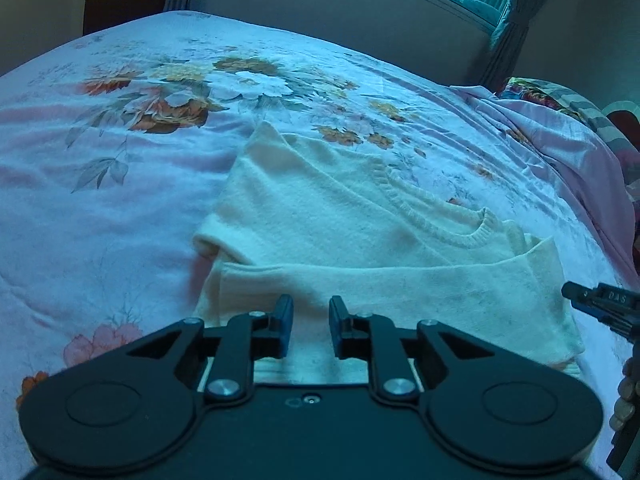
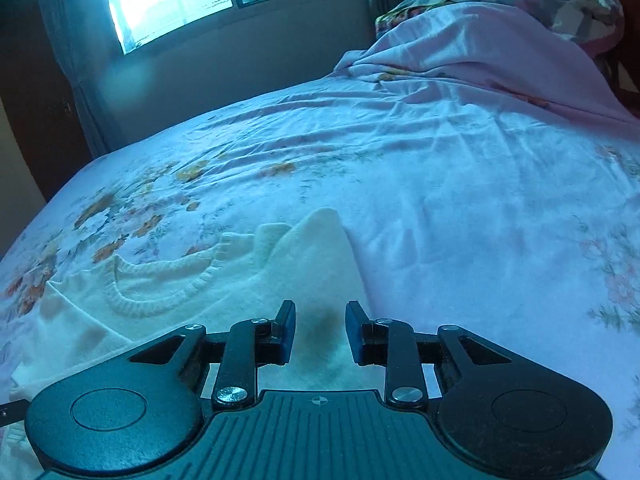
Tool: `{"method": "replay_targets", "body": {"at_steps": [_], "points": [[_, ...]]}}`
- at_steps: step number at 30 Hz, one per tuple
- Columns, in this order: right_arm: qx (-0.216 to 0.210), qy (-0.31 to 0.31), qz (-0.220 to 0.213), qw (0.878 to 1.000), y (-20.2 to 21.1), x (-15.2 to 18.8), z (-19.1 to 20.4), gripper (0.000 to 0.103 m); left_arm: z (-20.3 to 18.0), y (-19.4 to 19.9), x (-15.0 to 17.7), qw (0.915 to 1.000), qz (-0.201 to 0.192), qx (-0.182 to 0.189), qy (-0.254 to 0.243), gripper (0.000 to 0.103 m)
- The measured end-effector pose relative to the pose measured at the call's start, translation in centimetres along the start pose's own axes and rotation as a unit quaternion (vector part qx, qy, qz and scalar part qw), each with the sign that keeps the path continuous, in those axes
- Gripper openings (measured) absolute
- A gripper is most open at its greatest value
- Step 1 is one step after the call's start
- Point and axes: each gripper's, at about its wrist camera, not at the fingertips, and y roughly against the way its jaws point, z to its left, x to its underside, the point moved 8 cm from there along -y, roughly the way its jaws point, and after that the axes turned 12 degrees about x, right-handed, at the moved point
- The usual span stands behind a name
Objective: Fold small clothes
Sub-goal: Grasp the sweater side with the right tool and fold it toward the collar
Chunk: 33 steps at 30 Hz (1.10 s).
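Both tongs hang slack over a cream knit sweater (image 1: 360, 240) mid-fold on the floral bedsheet (image 1: 100, 208).
Left tongs (image 1: 311, 326) stand slightly apart above the folded-up hem, nothing pinched; right tongs (image 2: 320, 332) gape a bit wider over the sweater's right edge, also empty. Looks like one fold's done, so next you'd want to pinch that side edge and carry it across.
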Motion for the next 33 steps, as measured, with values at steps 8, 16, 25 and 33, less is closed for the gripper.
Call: {"method": "replay_targets", "body": {"at_steps": [8, 16, 25, 33], "points": [[0.045, 0.044, 0.024, 0.998, -9.2, -2.5, 1.3, 0.021, 1.6, -1.6, 0.8, 0.9999, -0.002, -0.003, -0.010, 0.018], [0.004, 0.040, 0.008, 0.999, -2.7, -1.1, 3.1, 0.021, 1.4, 0.6, 0.5, 0.9996, -0.010, -0.023, -0.011, 0.023], [0.013, 0.095, 0.020, 0.995, 1.1, 3.8, 4.4, 0.021, 1.5, 0.9, 1.4, 0.9982, 0.029, -0.044, -0.028, 0.027], [0.034, 0.150, 0.028, 0.988, 1.9, 7.8, 6.1, 0.021, 0.8, 0.4, 2.2, 0.9950, 0.042, -0.071, -0.057, 0.031]]}}
